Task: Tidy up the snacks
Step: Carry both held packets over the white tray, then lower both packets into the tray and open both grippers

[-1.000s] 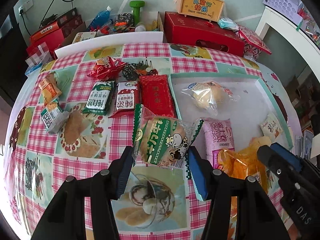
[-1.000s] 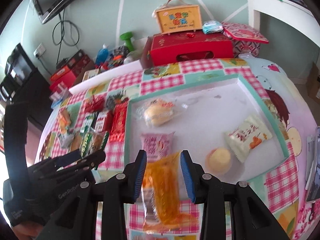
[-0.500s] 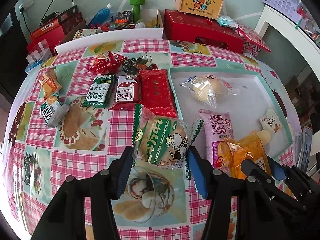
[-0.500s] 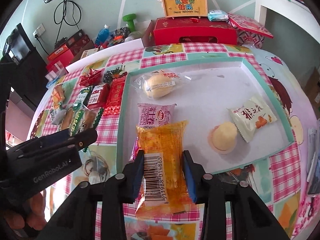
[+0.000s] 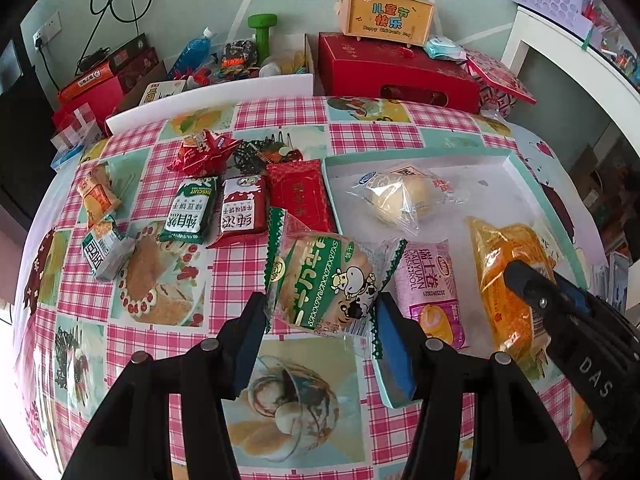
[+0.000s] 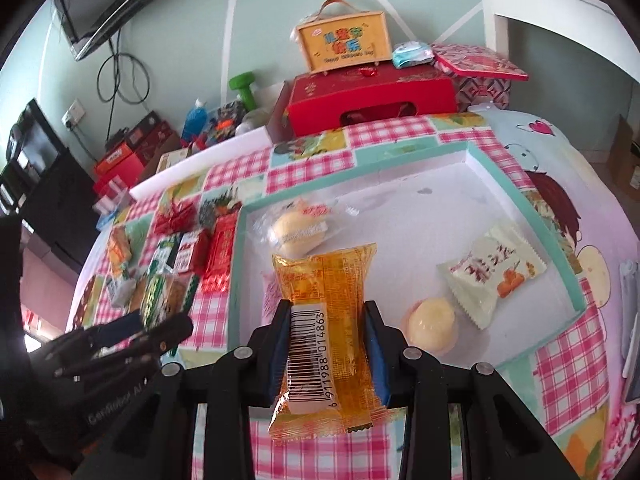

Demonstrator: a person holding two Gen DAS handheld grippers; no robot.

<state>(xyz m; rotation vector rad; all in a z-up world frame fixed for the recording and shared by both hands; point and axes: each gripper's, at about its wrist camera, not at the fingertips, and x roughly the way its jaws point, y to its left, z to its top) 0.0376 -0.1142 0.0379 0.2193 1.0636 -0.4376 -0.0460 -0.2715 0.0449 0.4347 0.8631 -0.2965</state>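
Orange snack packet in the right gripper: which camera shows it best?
Right wrist view: the orange snack packet sits centred, barcode readable, pinched in the right gripper. Left wrist view shows it only side-on, partly hidden by that gripper.

The left tool (image 5: 320, 332) is matte black plastic, its two broad arms forking forward into fingers faced on the inside with blue pads (image 5: 394, 350), and a round silver screw head sits on each arm just behind the pads. The right tool (image 6: 326, 350) has the same black frame, blue-lined fingers and silver screws behind them. From the side, white lettering shows on the black housings: "DAS" on the right tool's body, and "GenRobot", partly blurred, on the left tool's body.
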